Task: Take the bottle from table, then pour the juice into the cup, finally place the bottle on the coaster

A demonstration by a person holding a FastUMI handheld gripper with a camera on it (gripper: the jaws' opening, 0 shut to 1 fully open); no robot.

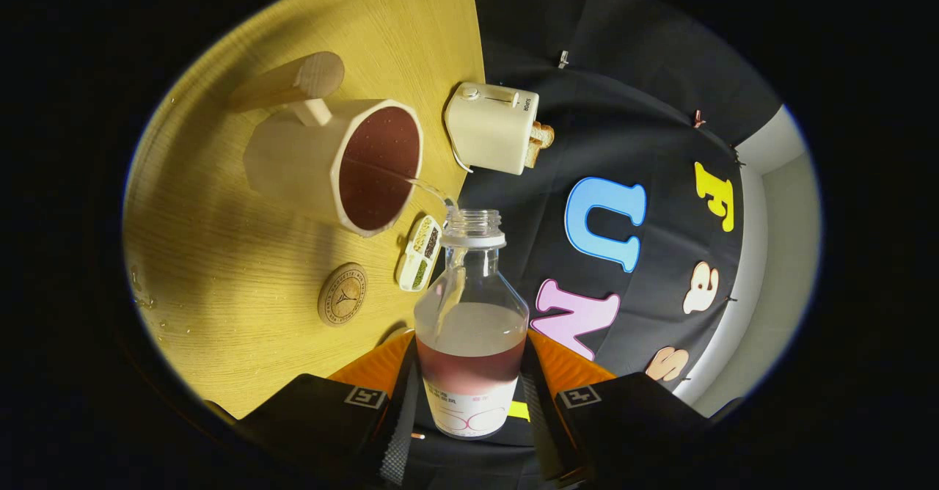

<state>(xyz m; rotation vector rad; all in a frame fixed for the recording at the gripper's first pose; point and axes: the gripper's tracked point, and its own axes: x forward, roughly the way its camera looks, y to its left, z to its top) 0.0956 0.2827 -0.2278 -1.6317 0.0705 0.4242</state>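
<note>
Pouring step in hand: juice ran from the tilted bottle into the cup.

Gripper view: the gripper (469,391) pinched the bottle (470,328) between both fingers, its open mouth just beside the cup (334,163) rim, a thin stream crossing. Next, judged: right the bottle, then carry it to the coaster (342,294) near the cup on the table (220,255).

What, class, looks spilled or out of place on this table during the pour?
Small droplets lie on the wooden table near its edge, beyond the coaster, away from the cup: they look like splashes. The stream itself runs from the bottle, gripped between the fingers, into the cup.
</note>
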